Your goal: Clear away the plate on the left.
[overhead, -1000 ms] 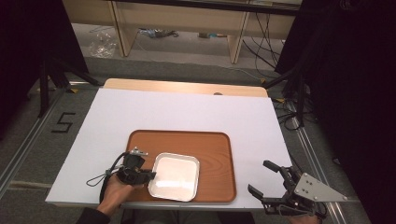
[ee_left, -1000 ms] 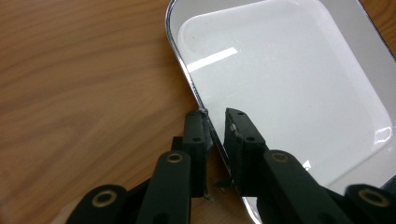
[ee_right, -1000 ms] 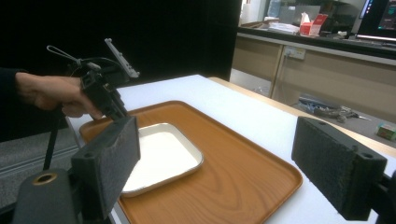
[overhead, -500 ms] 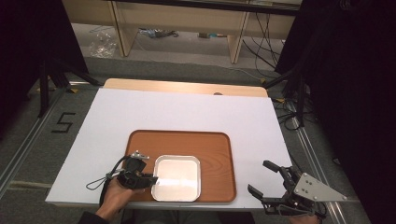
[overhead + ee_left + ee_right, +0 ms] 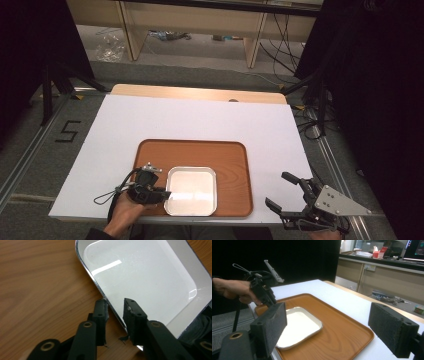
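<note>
On table: a brown tray [image 5: 235,155] lies on the white table [image 5: 200,120], its long axis running left to right in the high view; its near edge sits close to the person's edge of the table
On tray: a white dish [image 5: 192,191] with a shiny rim lies flat in the near left-of-middle part of the tray; it is a rounded square, slightly longer front to back in the high view, open side up; its edges run roughly square with the tray's edges; its near edge lies close to the tray's near rim
Left gripper: the left gripper [image 5: 115,315] points from the left toward the dish's left edge, level with the tray; its jaws have just been opening; they straddle the dish's rim, one outside over the tray wood, one inside over the dish floor; a gap shows on each side of the rim, so the pads are not pressing on it; jaws apart, nothing clamped
Left hand: the hand [image 5: 125,212] comes in from the bottom edge, wrapped round the gripper body; a black cable loops out to its left
Right gripper: the right gripper [image 5: 287,195] hovers off the tray at the table's near right corner; its jaws stand wide apart with nothing between them; they point toward the tray and dish
</note>
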Available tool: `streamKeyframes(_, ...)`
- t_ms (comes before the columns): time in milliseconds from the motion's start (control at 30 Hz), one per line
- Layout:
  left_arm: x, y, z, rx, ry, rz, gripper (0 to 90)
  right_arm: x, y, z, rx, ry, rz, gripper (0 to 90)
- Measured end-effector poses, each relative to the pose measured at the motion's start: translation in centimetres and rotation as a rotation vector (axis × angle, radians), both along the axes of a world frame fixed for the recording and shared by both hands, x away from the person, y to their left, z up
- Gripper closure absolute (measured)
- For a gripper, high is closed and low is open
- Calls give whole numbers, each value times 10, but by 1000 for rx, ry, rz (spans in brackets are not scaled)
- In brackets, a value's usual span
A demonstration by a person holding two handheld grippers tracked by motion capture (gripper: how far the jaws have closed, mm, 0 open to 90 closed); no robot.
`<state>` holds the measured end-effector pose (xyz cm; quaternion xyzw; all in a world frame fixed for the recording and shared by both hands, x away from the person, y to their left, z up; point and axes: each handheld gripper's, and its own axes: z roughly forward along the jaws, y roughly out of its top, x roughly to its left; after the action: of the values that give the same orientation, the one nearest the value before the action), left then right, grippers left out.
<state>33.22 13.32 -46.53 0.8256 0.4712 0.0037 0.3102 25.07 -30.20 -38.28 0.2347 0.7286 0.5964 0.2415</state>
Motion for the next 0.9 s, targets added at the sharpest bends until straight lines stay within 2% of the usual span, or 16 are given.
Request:
streamKeyframes(100,-1,1,2,-15,7,20,618,0,0,0,0,1,1,161)
streamKeyframes(133,-1,2,2,-17,9,13,588,0,0,0,-1,-3,-5,161)
streamKeyframes(367,-1,4,6,-39,-27,44,467,0,0,0,4,-4,8,161)
streamKeyframes(400,-1,5,7,-32,-25,39,460,0,0,0,8,-1,9,161)
streamKeyframes(433,-2,5,7,-39,-37,64,452,0,0,0,9,0,7,161)
streamKeyframes(467,-1,7,8,-33,-46,53,443,0,0,0,0,1,-2,161)
streamKeyframes(500,-1,7,10,-37,-40,62,432,0,0,0,-1,1,-5,161)
streamKeyframes(567,-1,9,12,-37,-52,53,419,0,0,0,8,-1,8,161)
streamKeyframes(600,-2,9,13,-45,-62,73,414,0,0,0,8,0,8,161)
streamKeyframes(633,-2,10,14,-44,-73,65,408,0,0,0,0,1,-5,161)
streamKeyframes(667,-3,10,15,-58,-80,81,402,0,0,0,-1,-3,-4,161)
streamKeyframes(767,-3,12,17,-77,-110,86,372,0,0,0,5,2,5,161)
streamKeyframes(833,-5,14,21,-60,-129,60,363,0,0,0,-1,1,-4,161)
streamKeyframes(900,-6,13,22,-75,-154,79,356,0,0,0,8,-1,9,161)
